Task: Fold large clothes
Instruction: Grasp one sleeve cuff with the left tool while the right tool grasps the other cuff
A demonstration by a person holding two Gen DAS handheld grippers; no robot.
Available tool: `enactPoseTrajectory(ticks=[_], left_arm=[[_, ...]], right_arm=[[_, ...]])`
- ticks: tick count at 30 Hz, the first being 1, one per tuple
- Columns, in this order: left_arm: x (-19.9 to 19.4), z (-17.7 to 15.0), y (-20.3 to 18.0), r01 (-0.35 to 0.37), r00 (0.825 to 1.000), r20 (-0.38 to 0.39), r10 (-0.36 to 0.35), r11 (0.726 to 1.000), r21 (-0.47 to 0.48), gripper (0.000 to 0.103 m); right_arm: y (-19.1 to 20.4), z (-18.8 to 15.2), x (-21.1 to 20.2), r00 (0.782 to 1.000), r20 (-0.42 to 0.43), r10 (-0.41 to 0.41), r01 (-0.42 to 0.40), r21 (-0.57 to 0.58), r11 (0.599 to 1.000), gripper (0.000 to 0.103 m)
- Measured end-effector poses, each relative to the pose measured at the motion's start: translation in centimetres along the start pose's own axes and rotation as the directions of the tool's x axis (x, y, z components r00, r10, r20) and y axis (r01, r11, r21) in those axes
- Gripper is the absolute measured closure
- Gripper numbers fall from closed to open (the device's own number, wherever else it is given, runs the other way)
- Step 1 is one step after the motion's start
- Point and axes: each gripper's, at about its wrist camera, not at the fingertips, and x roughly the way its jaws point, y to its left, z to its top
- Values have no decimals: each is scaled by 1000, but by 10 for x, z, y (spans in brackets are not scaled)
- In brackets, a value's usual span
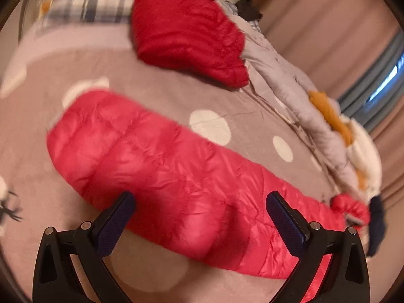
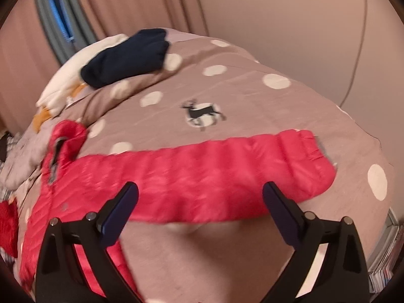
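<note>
A bright pink-red puffer jacket (image 1: 164,166) lies flat on the spotted bed cover (image 1: 151,85). In the right wrist view its sleeve (image 2: 227,166) stretches to the right and its collar (image 2: 63,141) is at the left. My left gripper (image 1: 199,212) is open and empty, just above the jacket's body. My right gripper (image 2: 200,202) is open and empty, just above the sleeve's near edge. Both views are motion-blurred.
A folded dark red puffer jacket (image 1: 186,35) lies farther back on the bed. A grey garment (image 1: 290,85) with orange and white clothes (image 1: 353,136) runs along the bed's edge. A dark navy garment (image 2: 126,55) sits on the pile. Plaid pillow (image 1: 85,2) behind; curtains (image 2: 126,0) beyond.
</note>
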Motion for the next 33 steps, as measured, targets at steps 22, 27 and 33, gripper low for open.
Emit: enactPoseTrajectory(ticks=[22,27,33], left_arm=[[-25,14,80,59,989,151,-10,945,-323,38],[-41,8,86,-47,980,167,111,937,-346,18],[0,7,87,279,960,108,-258,883,-378,18]], right_arm=[[-93,-13,23,1000,1,-11,10,316,949,9],[-88,-14,26,999,-3,-45,44,295,954,8],[-96,-16,19,999,26,-24,13,350,937,8]])
